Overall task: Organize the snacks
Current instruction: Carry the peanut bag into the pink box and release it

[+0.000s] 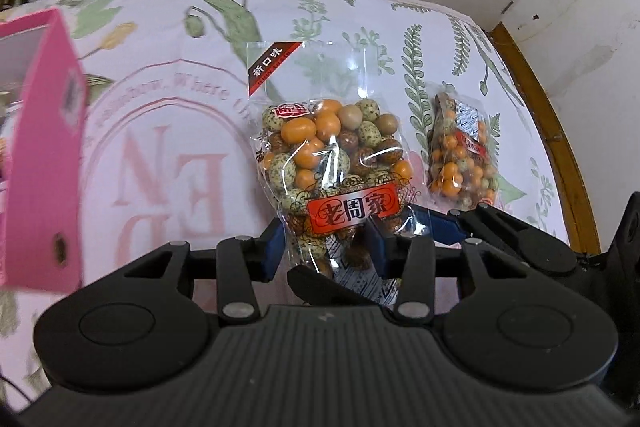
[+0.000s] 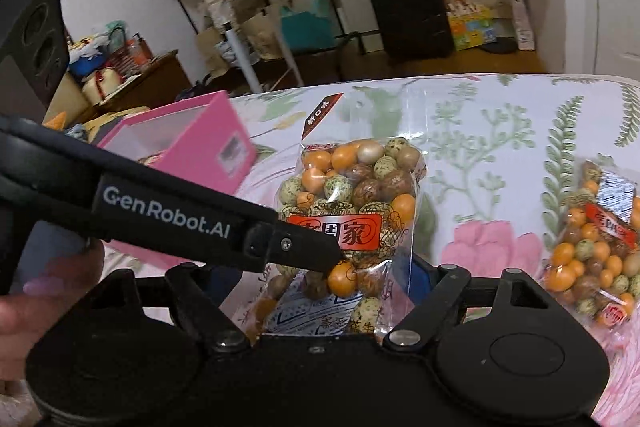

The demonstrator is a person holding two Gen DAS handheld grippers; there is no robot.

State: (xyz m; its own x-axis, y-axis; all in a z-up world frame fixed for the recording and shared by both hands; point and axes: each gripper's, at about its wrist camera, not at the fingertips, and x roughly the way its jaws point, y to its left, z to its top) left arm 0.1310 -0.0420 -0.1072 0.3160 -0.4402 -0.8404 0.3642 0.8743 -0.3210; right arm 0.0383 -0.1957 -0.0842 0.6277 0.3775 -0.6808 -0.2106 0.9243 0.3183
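Tabletop [image 1: 160, 131] covered by a white cloth printed with green ferns, leaves and pink flowers, plus a large pale-pink circle with lettering at about 9 o'clock of the middle in the left wrist view. A brown wooden rim [image 1: 560, 155] shows along the edge at 3 o'clock. Lying flat on the cloth at 3 o'clock: a clear snack bag [image 1: 462, 155] of orange and speckled coated nuts with a red label. At 9 to 10 o'clock stands a pink box [image 1: 44, 163], open side up, probably resting on the cloth; its base is blurred.
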